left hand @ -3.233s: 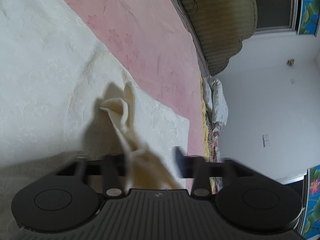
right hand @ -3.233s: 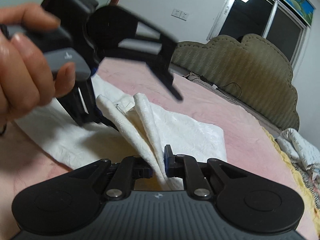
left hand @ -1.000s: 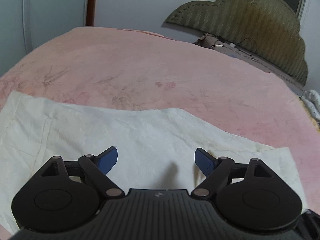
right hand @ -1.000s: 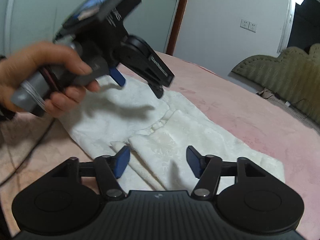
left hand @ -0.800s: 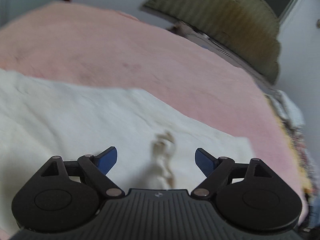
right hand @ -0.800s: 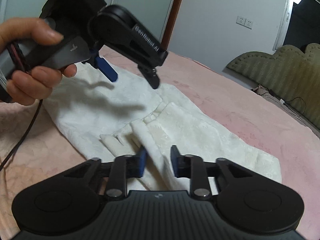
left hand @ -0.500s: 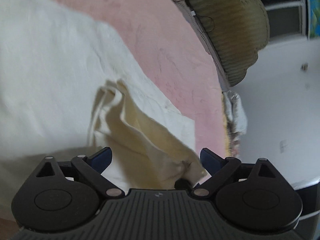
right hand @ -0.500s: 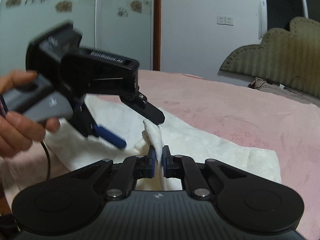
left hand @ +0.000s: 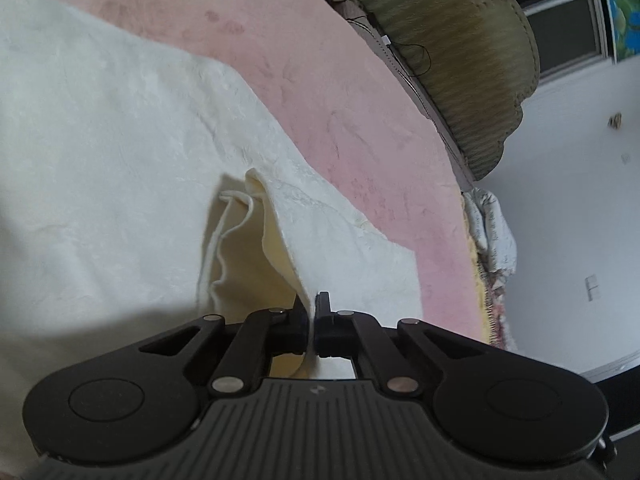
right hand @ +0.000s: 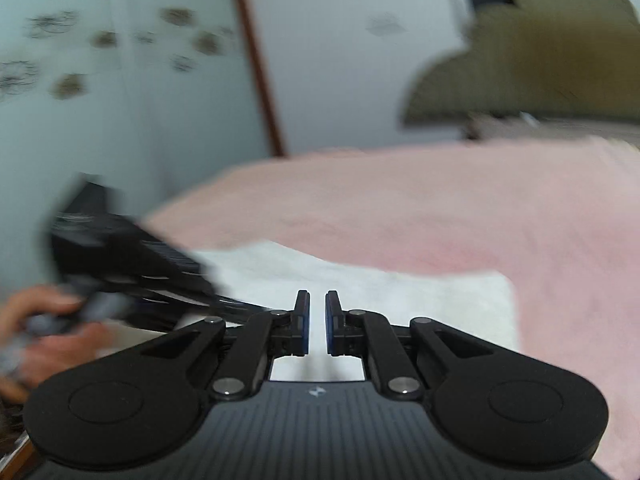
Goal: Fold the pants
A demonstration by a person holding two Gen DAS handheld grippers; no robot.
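Observation:
The cream-white pants [left hand: 120,152] lie spread on the pink bed [left hand: 320,92]. My left gripper [left hand: 312,320] is shut on a lifted edge of the pants, and the cloth rises in a fold from the bed to its tips. In the blurred right wrist view my right gripper [right hand: 317,322] has its jaws close together with a narrow gap, and white cloth [right hand: 400,300] shows behind and through the gap. I cannot tell whether it pinches the cloth. The left gripper's body [right hand: 132,256] and the hand [right hand: 52,332] holding it are at the left.
An olive padded headboard [left hand: 460,52] stands at the far end of the bed. A patterned bundle of bedding [left hand: 492,232] hangs at the bed's far corner. A white wall with a socket [left hand: 592,282] is to the right. A wardrobe door with flower prints [right hand: 100,48] is behind.
My left gripper has shut on the lifted pants edge. The right wrist view has swung upward and blurred, and the cloth fold seen between its jaws half a second ago no longer stands out.

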